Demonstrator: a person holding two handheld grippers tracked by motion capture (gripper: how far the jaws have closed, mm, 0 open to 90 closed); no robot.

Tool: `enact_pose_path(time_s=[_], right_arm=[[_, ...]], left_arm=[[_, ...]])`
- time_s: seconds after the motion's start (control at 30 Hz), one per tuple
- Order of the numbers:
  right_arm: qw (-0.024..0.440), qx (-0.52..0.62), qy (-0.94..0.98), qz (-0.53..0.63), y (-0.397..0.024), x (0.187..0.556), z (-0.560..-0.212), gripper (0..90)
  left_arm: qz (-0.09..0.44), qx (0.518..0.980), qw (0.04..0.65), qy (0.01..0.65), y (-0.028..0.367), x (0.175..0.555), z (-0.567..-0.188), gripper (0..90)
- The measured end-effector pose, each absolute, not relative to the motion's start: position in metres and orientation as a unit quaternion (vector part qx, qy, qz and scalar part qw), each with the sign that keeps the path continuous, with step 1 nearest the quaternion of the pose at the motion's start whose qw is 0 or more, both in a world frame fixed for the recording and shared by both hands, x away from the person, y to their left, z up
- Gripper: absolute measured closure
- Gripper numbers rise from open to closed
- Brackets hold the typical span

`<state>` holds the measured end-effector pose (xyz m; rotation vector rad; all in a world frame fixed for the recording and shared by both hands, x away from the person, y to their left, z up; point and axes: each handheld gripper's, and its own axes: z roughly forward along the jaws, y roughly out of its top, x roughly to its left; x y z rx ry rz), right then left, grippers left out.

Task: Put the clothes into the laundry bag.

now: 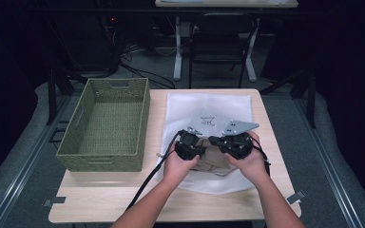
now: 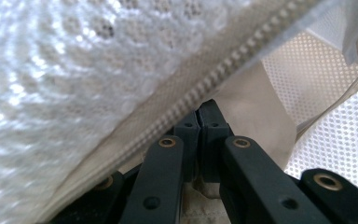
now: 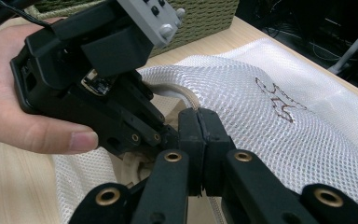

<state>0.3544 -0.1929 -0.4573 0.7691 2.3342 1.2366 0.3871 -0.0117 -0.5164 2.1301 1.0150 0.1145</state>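
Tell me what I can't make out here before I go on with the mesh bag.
- Brown item inside the mesh bag: high view, hands and both grippers cover most of it; what it is, unclear.
- Left gripper tips: left gripper view, the zipper edge hides what they pinch.
- Right gripper: right gripper view, the left gripper's body hides the bag's opening.
- Bag's near edge: high view, under the forearms.
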Motion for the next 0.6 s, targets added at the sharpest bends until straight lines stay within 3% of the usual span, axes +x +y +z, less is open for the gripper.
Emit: enact_pose_path(time_s=[0.37,0.6], right_arm=[[0.192,0.275,0.833,0.440,-0.1925,0.3549,-0.4587,89.5],[0.191,0.278,0.831,0.443,-0.1954,0.3562,-0.4594,89.5]], left_arm=[[0.047,0.835,0.374,0.401,-0.0135,0.3893,-0.5200,88.4],[0.041,0.836,0.381,0.393,-0.0084,0.3824,-0.5199,77.7]])
